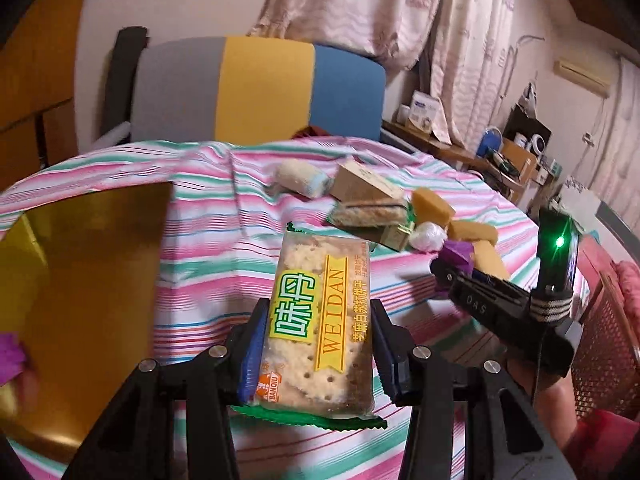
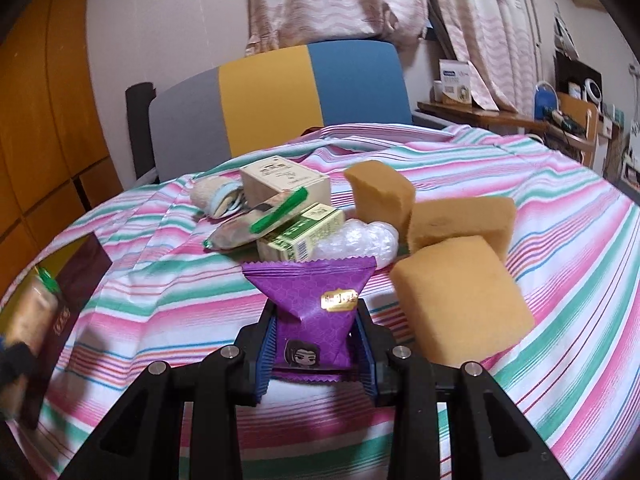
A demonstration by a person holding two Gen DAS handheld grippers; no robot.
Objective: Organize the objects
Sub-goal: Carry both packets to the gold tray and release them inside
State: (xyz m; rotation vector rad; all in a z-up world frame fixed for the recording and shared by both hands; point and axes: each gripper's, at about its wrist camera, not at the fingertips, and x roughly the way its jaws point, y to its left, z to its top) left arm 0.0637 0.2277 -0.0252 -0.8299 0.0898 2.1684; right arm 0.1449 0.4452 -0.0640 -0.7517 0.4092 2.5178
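Note:
My left gripper point(image 1: 318, 320) is shut on a cracker packet point(image 1: 320, 312) labelled WEIDAN and holds it above the striped cloth, right of a gold box point(image 1: 80, 272). My right gripper point(image 2: 316, 332) is shut on a purple snack packet point(image 2: 316, 312), just in front of the pile. The right gripper also shows at the right of the left wrist view point(image 1: 452, 276). The pile holds three tan sponges point(image 2: 460, 304), a green-and-cream carton point(image 2: 300, 236), a beige box point(image 2: 284, 180), a clear plastic wad point(image 2: 356, 240), a second cracker packet point(image 2: 256, 224) and a rolled cloth point(image 2: 216, 196).
The gold box shows at the left edge of the right wrist view point(image 2: 80, 264), mirroring a packet. A grey, yellow and blue chair back point(image 2: 280, 104) stands behind the table. A cluttered shelf point(image 2: 520, 116) runs along the right. A red mesh basket point(image 1: 604, 340) is at the right.

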